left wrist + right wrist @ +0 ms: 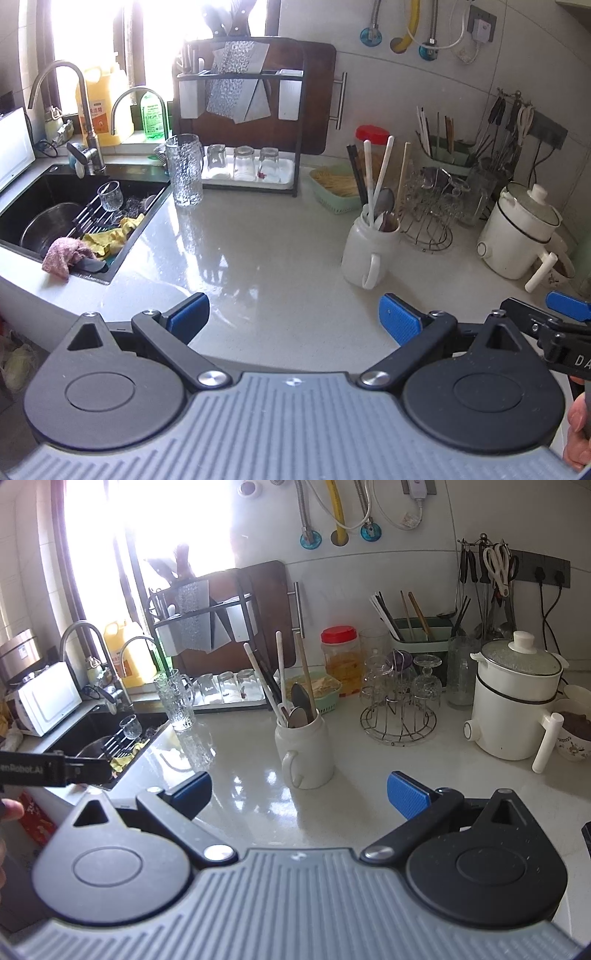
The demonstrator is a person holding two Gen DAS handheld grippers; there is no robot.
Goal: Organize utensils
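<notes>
1. We read this as the start or a pause between picks: both claws are spread wide with nothing between the pads. The left gripper (pixel 293 319) and the right gripper (pixel 299 794) both hover over bare countertop (pixel 258 251), near its front edge.
2. The task's things, the utensils (pixel 291 698), already stand in the white mug (pixel 306 753), mid-counter, just ahead of the right gripper and ahead-right of the left one. Contents: white and dark chopsticks, one wooden stick, and at least one metal spoon. We can't get an exact count.
3. A second holder, the green caddy (pixel 421 631), stands against the back wall behind the wire glass rack (pixel 399 716). It holds more chopsticks, some black-and-white and some wooden.
4. We see no loose utensils on the counter. So our guess is that the next move is sorting between mug and caddy, but we can't tell which way.
5. The next move calls for a narrow pinch high on a single stick, then a straight lift clear of the mug rim. The right gripper looks better placed for it.
6. Other containers:
   - The green basket (pixel 321 690) behind the mug holds yellowish strips we can't identify.
   - The red-lidded jar (pixel 340 657) holds something amber.
   - The sink (pixel 74 214) holds a steel pot, a glass and cloths.
7. Risk: the mug is crowded, so a pull on one stick may drag its neighbours.
</notes>
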